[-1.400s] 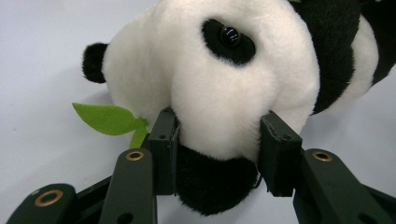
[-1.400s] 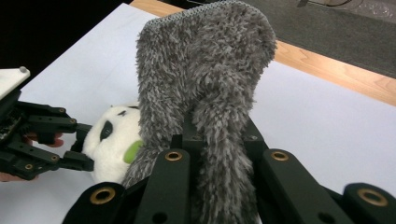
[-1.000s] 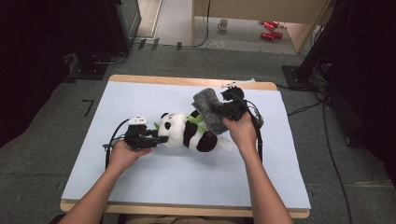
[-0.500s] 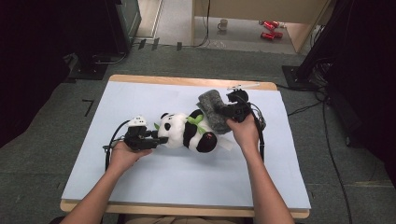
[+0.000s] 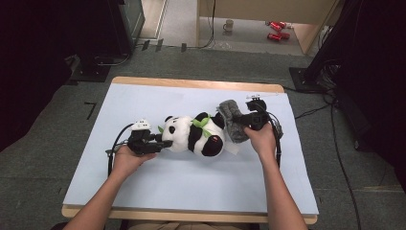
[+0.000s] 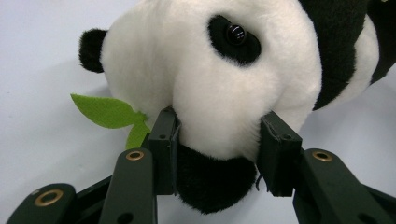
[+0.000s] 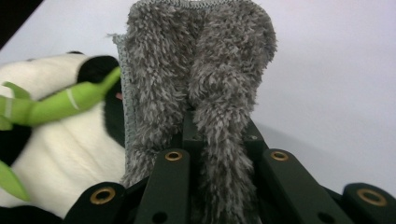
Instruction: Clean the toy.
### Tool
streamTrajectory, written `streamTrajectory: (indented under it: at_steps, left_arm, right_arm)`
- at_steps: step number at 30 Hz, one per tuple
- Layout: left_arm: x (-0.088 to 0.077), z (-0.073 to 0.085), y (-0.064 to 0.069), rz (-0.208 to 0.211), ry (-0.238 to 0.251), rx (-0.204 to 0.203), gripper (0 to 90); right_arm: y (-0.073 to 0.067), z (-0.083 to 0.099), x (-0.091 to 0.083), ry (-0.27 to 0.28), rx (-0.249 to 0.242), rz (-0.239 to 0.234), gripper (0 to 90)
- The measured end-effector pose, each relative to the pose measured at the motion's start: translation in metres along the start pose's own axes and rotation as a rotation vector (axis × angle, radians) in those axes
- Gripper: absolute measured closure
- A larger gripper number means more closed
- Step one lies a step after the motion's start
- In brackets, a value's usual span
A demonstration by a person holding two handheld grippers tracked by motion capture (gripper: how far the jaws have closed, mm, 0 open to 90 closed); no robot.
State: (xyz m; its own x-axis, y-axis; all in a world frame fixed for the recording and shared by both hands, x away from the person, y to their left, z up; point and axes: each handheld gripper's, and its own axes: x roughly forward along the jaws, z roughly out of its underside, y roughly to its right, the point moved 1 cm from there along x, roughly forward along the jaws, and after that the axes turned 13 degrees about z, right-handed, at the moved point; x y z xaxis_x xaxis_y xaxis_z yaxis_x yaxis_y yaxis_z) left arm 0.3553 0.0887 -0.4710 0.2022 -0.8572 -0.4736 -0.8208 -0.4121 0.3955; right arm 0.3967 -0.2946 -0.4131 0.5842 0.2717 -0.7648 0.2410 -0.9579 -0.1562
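Cloth (image 5: 231, 125) right of panda (image 5: 194, 135) on table (image 5: 143, 191)

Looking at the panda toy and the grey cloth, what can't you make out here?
- Black-and-white plush panda: its feet, in the high view, hidden behind the fuzzy grey cloth.
- Right gripper: its pads, in the right gripper view, buried in that cloth.
- Panda's snout, in the left gripper view: its lower part, cut off by the bottom edge.

Both forearms reach in from below — left tongs (image 5: 160, 140) partly closed, right tongs (image 5: 239, 122) clamped tight.

Overhead view; two close panda (image 5: 194, 134) views
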Motion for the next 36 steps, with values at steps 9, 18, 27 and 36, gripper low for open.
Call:
streamTrajectory:
  at_steps: [9, 18, 27, 36]
  left_arm:
    - [0.0, 0.003, 0.002, -0.007, -0.003, 0.018, 55.8]
    - [0.0, 0.004, 0.002, -0.009, -0.002, 0.013, 55.8]
    - [0.001, 0.003, 0.003, -0.012, 0.004, 0.003, 56.1]
    - [0.001, 0.003, 0.003, -0.014, 0.006, -0.001, 56.1]
  right_arm:
    - [0.006, -0.011, -0.022, 0.062, 0.026, -0.005, 79.6]
    - [-0.03, -0.034, -0.034, 0.118, -0.034, -0.066, 79.5]
    - [-0.038, -0.02, -0.005, 0.059, -0.074, -0.021, 79.2]
    - [-0.022, -0.001, -0.004, 0.096, -0.024, 0.007, 79.3]
